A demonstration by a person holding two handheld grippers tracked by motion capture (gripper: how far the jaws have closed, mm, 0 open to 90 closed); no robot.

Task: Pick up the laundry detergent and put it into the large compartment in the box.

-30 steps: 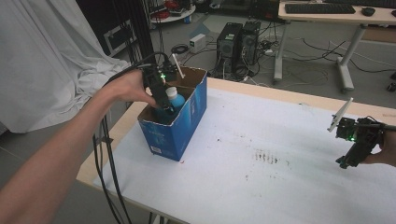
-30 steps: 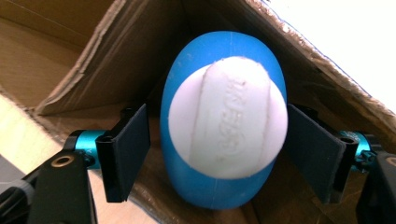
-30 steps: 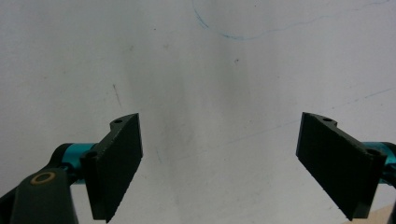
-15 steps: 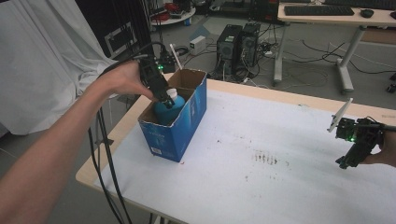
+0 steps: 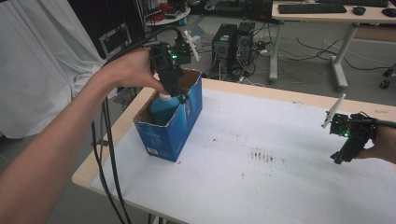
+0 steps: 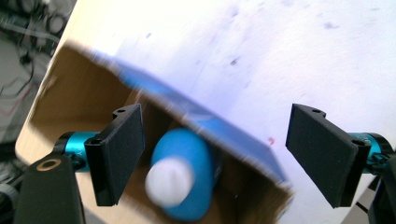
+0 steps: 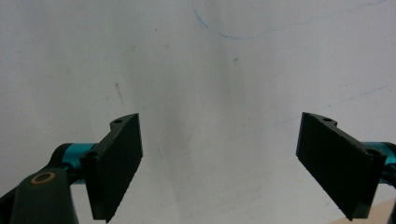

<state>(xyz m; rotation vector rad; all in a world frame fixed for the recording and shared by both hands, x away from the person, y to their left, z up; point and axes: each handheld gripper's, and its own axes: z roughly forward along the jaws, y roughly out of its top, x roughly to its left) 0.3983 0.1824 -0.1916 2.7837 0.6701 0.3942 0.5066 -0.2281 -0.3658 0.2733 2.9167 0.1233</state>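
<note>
The left gripper [image 5: 180, 95] hovers over the open blue box [image 5: 175, 126], its jaws spread wide after just opening, nothing between them. Below stands the blue bottle [image 6: 184, 175] with its white cap, inside the box. The right gripper [image 5: 340, 157] rests spread apart, empty, above the white counter [image 5: 261, 186].

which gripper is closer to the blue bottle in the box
Left. The left gripper hangs open just above the blue bottle in the box; the right gripper is far across the table.
</note>
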